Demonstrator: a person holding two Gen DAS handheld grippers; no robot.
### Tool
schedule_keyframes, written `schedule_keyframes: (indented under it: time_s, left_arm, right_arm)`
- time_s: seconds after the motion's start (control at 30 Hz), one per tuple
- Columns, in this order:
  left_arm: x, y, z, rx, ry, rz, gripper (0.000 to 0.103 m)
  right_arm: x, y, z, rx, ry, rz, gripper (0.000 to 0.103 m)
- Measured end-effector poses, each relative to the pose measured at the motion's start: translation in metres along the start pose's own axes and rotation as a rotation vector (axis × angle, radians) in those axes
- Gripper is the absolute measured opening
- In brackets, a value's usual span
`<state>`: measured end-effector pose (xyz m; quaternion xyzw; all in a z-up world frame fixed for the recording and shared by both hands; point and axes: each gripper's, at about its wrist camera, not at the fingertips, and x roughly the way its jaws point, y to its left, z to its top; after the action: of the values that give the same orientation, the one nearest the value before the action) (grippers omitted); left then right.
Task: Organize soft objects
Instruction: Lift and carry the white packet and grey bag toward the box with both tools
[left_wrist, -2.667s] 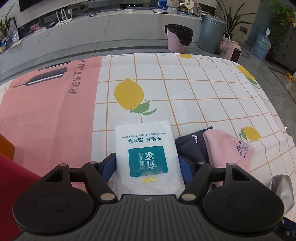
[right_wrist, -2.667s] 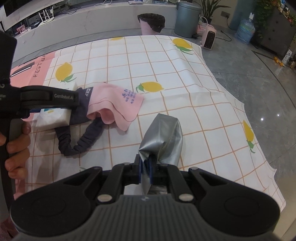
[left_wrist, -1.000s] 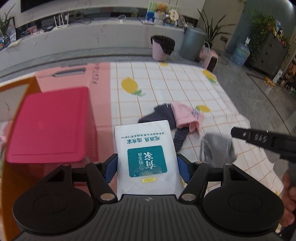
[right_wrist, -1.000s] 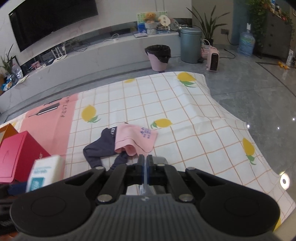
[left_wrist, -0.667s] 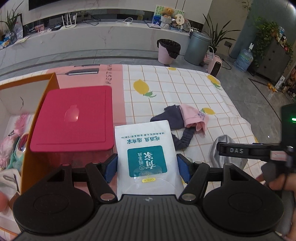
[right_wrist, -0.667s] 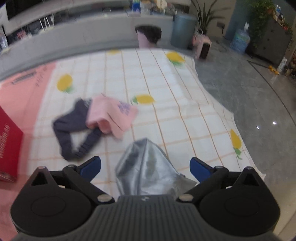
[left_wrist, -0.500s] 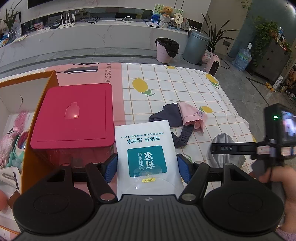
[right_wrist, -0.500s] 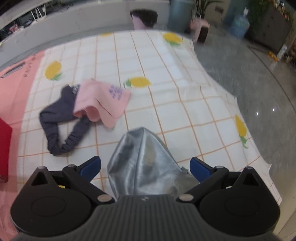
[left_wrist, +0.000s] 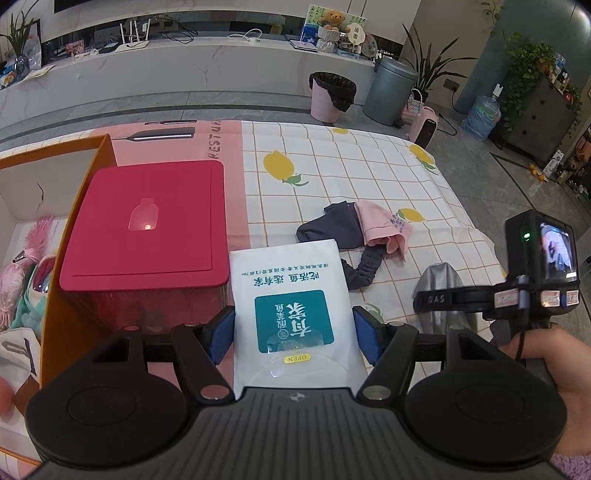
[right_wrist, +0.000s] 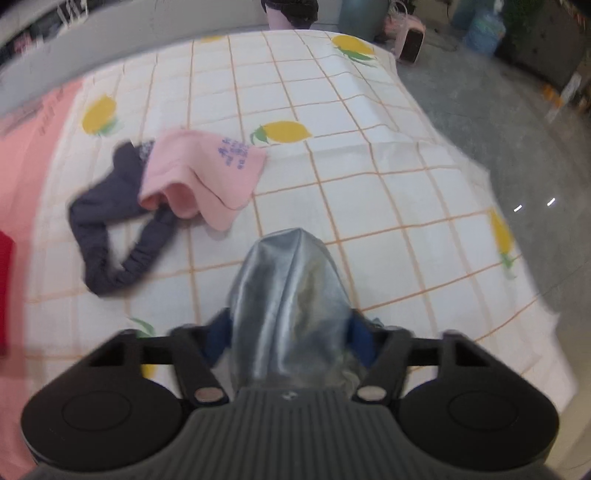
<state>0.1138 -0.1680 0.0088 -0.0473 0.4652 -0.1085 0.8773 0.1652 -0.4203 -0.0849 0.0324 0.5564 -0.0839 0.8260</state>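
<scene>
The left gripper (left_wrist: 293, 334) is holding a white wipes packet (left_wrist: 291, 314) crosswise, its blue pads pressing on both long edges, and is hanging it over the tablecloth (left_wrist: 354, 173) just beside the red box (left_wrist: 147, 225) that is sitting in the orange carton (left_wrist: 79, 206) at the cloth's left edge. Soft toys (left_wrist: 22, 280) are already lying inside that carton, so part of the sorting is looking done.

The right gripper (right_wrist: 288, 338) has just been closing its jaws, which are now standing about half open around a crumpled silver cloth (right_wrist: 291, 295); the picture is blurred, and whether the pads are already biting on it I cannot tell. That cloth is lying near the right edge of the tablecloth.

Still waiting near the middle of the cloth are a pink cloth (right_wrist: 201, 173) draped over a dark blue headband (right_wrist: 110, 229). By my judgement the packet and the silver cloth are the pieces in hand, with those two left to gather.
</scene>
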Motion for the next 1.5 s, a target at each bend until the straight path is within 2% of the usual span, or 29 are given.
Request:
schedule_keyframes:
  time_s: [0.03,0.07,0.13,0.2,0.33,0.6,0.8,0.97,1.03,1.1,1.17,1.23,1.4,1.5]
  left_arm:
    - [0.000,0.000,0.000,0.000,0.001,-0.001,0.077]
    - [-0.001,0.000,-0.001,0.001,0.000,-0.001,0.077]
    - [-0.003,-0.001,-0.002,0.005,-0.002,-0.003,0.077]
    - [-0.006,-0.001,-0.003,0.006,-0.004,-0.011,0.077]
    - [-0.016,0.004,0.000,0.003,-0.012,-0.031,0.077]
    - [-0.057,0.021,0.016,-0.001,-0.073,-0.076,0.076]
    - [-0.092,0.040,0.032,0.017,-0.156,-0.027,0.076]
    - [-0.112,0.077,0.040,0.001,-0.211,0.056,0.076]
    - [-0.118,0.096,0.043,-0.013,-0.231,0.084,0.076]
    - [-0.122,0.117,0.048,-0.020,-0.256,0.114,0.076]
    - [-0.121,0.140,0.052,-0.002,-0.265,0.098,0.076]
    - [-0.113,0.162,0.054,-0.021,-0.249,0.091,0.076]
    - [-0.086,0.204,0.055,-0.051,-0.223,0.156,0.076]
    - [-0.074,0.226,0.056,-0.063,-0.236,0.127,0.076]
  right_arm:
    - [0.000,-0.004,0.000,0.024,0.002,0.029,0.041]
    - [-0.002,-0.005,0.001,0.033,-0.005,0.036,0.025]
    - [-0.005,-0.003,0.000,0.030,-0.014,0.043,0.010]
    - [-0.009,-0.002,-0.001,0.032,-0.027,0.043,0.004]
    - [-0.028,-0.004,-0.001,0.049,-0.082,0.078,0.002]
    - [-0.100,0.007,0.006,0.047,-0.296,0.133,0.003]
    - [-0.144,0.035,0.005,0.026,-0.422,0.209,0.003]
    - [-0.173,0.073,0.003,-0.003,-0.509,0.310,0.003]
    - [-0.184,0.089,0.002,-0.012,-0.545,0.367,0.003]
    - [-0.192,0.102,0.002,0.005,-0.567,0.479,0.004]
    - [-0.197,0.118,0.002,0.017,-0.575,0.607,0.004]
    - [-0.200,0.139,0.000,-0.008,-0.587,0.698,0.004]
    - [-0.194,0.195,-0.007,-0.082,-0.563,0.860,0.006]
    - [-0.183,0.232,-0.004,-0.123,-0.523,0.905,0.006]
